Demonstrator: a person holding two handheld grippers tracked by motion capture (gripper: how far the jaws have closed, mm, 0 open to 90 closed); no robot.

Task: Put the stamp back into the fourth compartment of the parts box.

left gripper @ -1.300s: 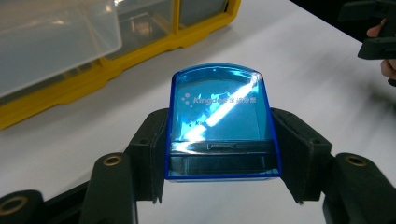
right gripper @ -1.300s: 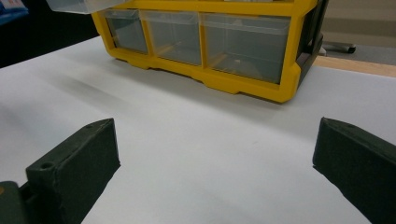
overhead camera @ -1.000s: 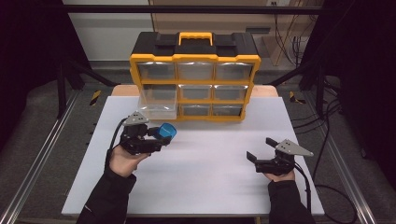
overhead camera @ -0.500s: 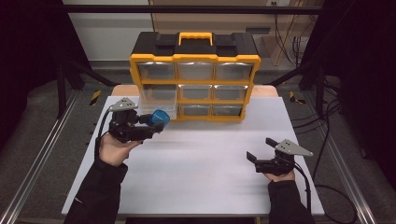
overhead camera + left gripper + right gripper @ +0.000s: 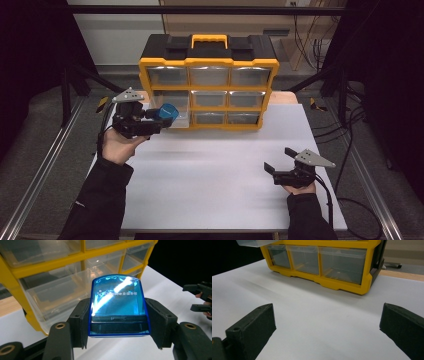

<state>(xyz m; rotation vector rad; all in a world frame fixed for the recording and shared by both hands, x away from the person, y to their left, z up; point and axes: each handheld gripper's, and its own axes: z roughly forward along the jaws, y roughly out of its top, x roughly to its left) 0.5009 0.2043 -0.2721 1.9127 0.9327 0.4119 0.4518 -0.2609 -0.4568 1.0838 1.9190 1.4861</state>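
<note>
One blue pencil sharpener [image 5: 118, 306] squeezed tight in the left gripper [image 5: 159, 117], up in the air by the pulled-out drawer [image 5: 176, 107] of the yellow drawer box [image 5: 208, 62]; right gripper [image 5: 274, 170] wide apart, holding nothing, low over the white table [image 5: 210, 175]

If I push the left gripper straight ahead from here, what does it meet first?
Likely the pulled-out clear drawer of the yellow organizer: the left gripper, holding the blue sharpener, points right at it. Depth is unclear.

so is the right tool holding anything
No, the right tool has its jaws wide apart with only bare white table between them.
</note>
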